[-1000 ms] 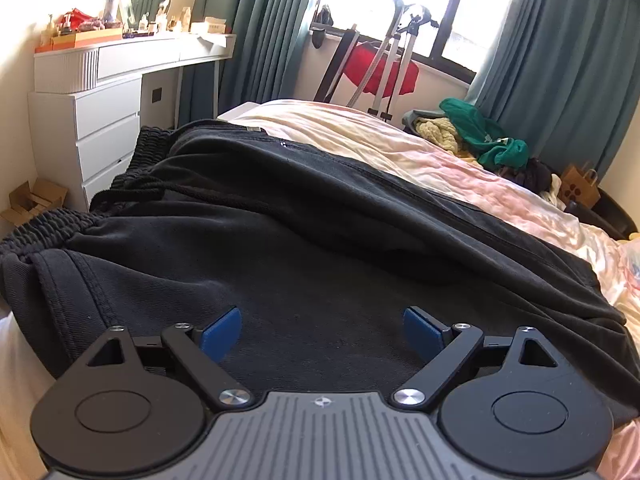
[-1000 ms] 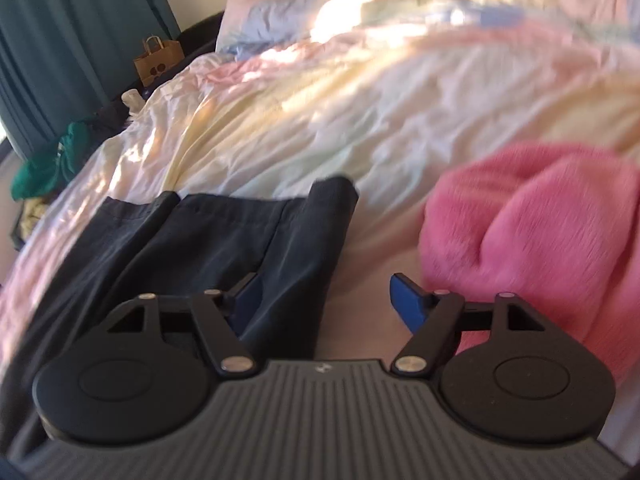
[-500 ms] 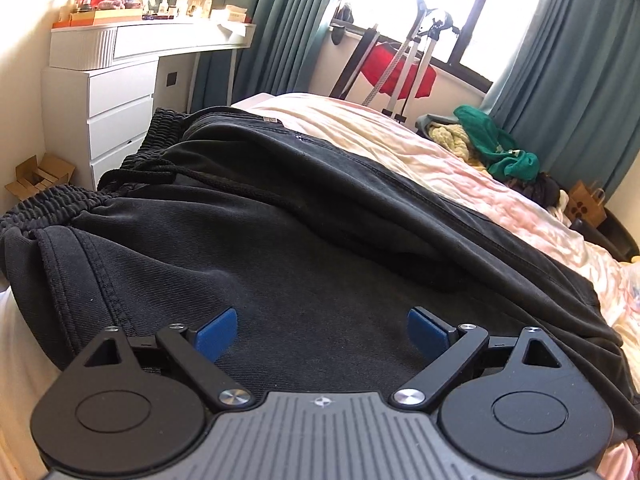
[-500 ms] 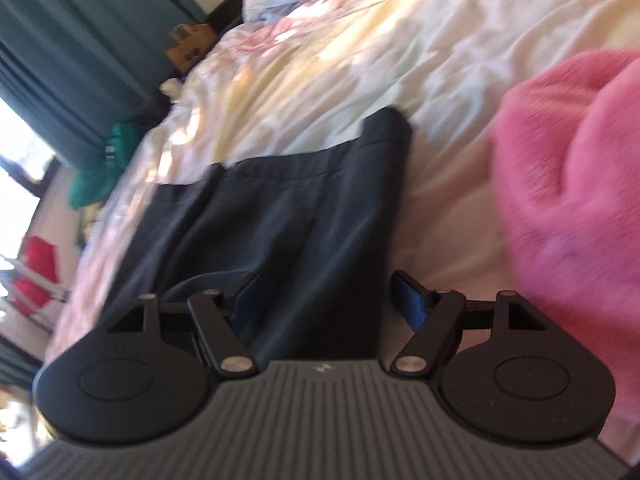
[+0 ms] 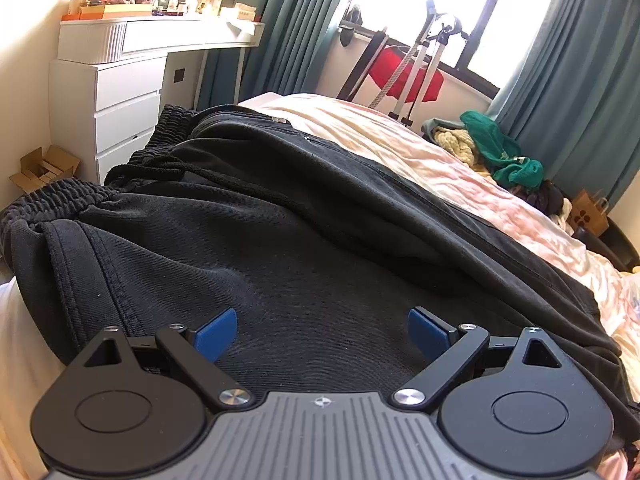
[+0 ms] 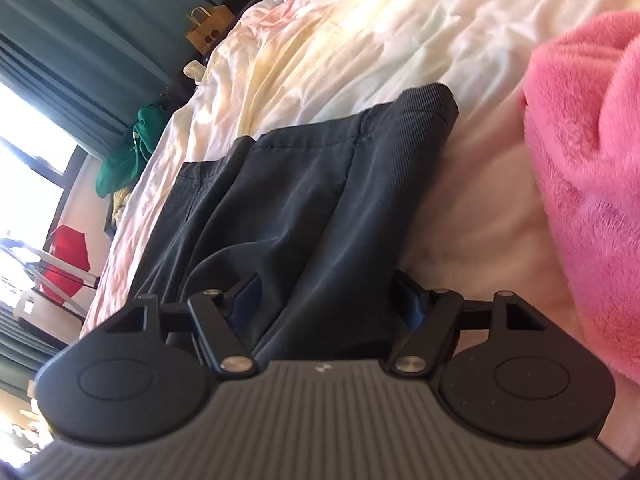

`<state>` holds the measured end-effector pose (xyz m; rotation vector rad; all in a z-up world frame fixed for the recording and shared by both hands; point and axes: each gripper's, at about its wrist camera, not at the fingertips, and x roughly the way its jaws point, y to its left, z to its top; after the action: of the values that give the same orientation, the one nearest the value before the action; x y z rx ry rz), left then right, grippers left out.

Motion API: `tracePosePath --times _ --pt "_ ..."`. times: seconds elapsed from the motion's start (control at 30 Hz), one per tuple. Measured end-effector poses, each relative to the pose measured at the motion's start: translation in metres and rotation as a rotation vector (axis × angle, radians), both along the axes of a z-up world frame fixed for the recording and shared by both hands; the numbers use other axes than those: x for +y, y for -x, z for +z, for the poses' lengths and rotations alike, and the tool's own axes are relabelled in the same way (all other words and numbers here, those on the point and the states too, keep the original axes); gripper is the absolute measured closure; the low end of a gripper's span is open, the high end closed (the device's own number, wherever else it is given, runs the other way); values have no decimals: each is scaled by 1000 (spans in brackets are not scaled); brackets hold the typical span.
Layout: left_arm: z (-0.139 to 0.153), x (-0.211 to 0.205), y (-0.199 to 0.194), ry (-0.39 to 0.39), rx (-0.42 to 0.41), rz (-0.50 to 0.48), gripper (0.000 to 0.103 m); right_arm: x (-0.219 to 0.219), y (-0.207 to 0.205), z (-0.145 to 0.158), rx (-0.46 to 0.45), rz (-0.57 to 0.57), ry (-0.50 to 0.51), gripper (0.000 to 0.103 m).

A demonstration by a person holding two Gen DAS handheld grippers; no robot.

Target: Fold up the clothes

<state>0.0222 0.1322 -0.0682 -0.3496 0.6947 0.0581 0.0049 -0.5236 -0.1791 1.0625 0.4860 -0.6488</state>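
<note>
Black trousers [image 5: 320,216] rumpled across bed [image 5: 460,176]

Black trousers [image 5: 280,248]: matt washed cotton, ribbed elastic waistband. Bedsheet [image 6: 360,40]: thin creased cloth, slight sheen. Pink garment [image 6: 592,168]: fluffy fleece. Drawers [image 5: 116,108]: smooth white, glossy.

We lose the black trousers [image 5: 320,240] beneath the left gripper [image 5: 322,330]; the pink fleece [image 6: 592,160] runs off the right edge.
</note>
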Motion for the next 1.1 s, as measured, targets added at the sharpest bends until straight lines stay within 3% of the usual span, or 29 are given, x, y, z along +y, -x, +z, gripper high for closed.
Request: tracePosePath --times 0.07,0.13,0.27,0.4,0.5,0.67,0.73,1.03,1.1 --pt "0 1 0 3 1 3 9 2 0 0 -16 -3 -7 30" --pt "-1 1 -1 5 3 6 9 5 -1 2 -98 29 -29 30" --pt "-2 2 0 15 10 15 9 13 -3 16 -170 74 53 29" --pt "-3 3 0 28 15 20 9 12 -8 12 -93 80 47 30" --pt "-4 4 0 38 20 24 9 9 -8 4 -53 61 7 39" --pt "-6 7 0 55 27 29 9 7 0 -2 -39 13 -22 87" --pt "-6 8 2 65 27 34 9 6 3 -3 -39 0 -24 93" --pt "21 46 36 94 -16 147 9 10 2 13 -30 20 91 96" --pt "30 57 44 27 -41 219 9 10 1 15 -16 24 102 96"
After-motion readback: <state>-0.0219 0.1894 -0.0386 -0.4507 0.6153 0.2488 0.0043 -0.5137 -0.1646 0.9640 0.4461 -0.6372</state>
